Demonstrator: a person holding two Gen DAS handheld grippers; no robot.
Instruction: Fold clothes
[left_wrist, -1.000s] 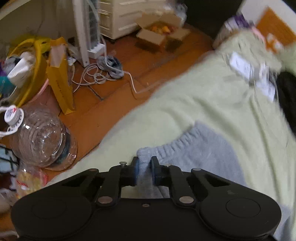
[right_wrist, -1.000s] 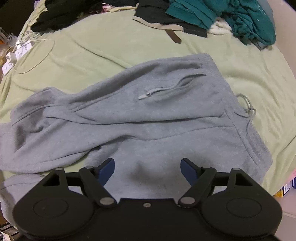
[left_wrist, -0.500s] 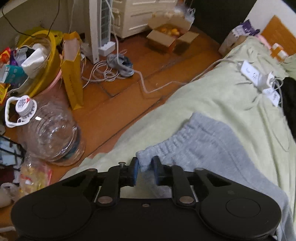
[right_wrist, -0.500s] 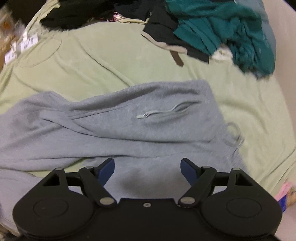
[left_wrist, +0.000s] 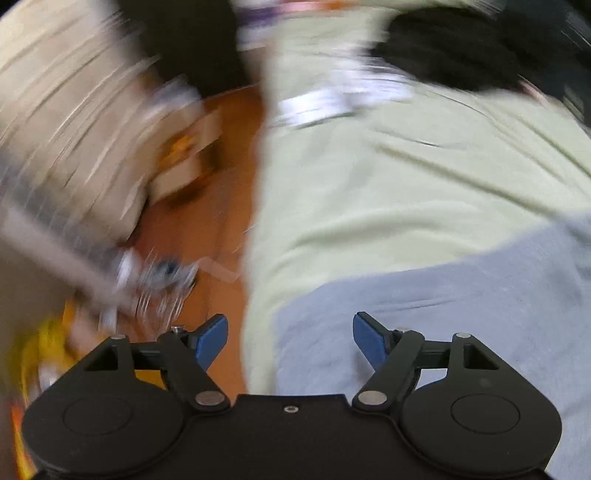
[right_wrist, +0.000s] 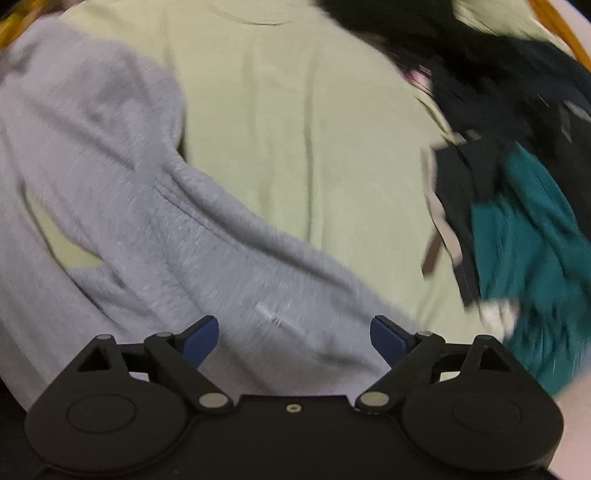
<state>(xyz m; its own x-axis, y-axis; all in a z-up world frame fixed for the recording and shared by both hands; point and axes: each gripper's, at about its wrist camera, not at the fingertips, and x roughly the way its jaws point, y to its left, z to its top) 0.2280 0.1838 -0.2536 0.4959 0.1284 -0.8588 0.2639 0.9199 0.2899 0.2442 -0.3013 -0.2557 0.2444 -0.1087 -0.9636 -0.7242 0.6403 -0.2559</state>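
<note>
Both views badly smeared, so details coarse. Grey sweatpants (right_wrist: 155, 206) spread loose on the green bedcover (right_wrist: 295, 129), running as a long band from the cover's near edge toward its far left side in the right view, rumpled, with a gap of green showing between two lengths of cloth. Zip pull (right_wrist: 271, 317) visible near the right gripper. Not a tidy stack by any reading: no squared edges, no flat folded packet in sight. Left gripper (left_wrist: 290, 341) spread wide with nothing between the blue pads (left_wrist: 212, 338), hanging right over the bedcover's left edge, half above orange floor (left_wrist: 225, 206), half above cover and grey cloth (left_wrist: 461, 314). Right gripper (right_wrist: 293, 338) likewise spread wide and empty, poised above the sweatpants' nearer stretch. Cloth lying free, gripped by neither tool. Elsewhere on the cover, toward its right edge, a heap of dark clothes (right_wrist: 498, 110) with a teal garment (right_wrist: 528, 240) beside it, bunched and plainly unfolded. On the far part of the cover in the left view, white blurred items (left_wrist: 332, 99), too smeared to name. Judging from this: sweatpants somewhere mid-fold or merely laid out, impossible to say which; smoothing, folding to a compact shape, and the whole heap on the right apparently left to deal with.
</note>
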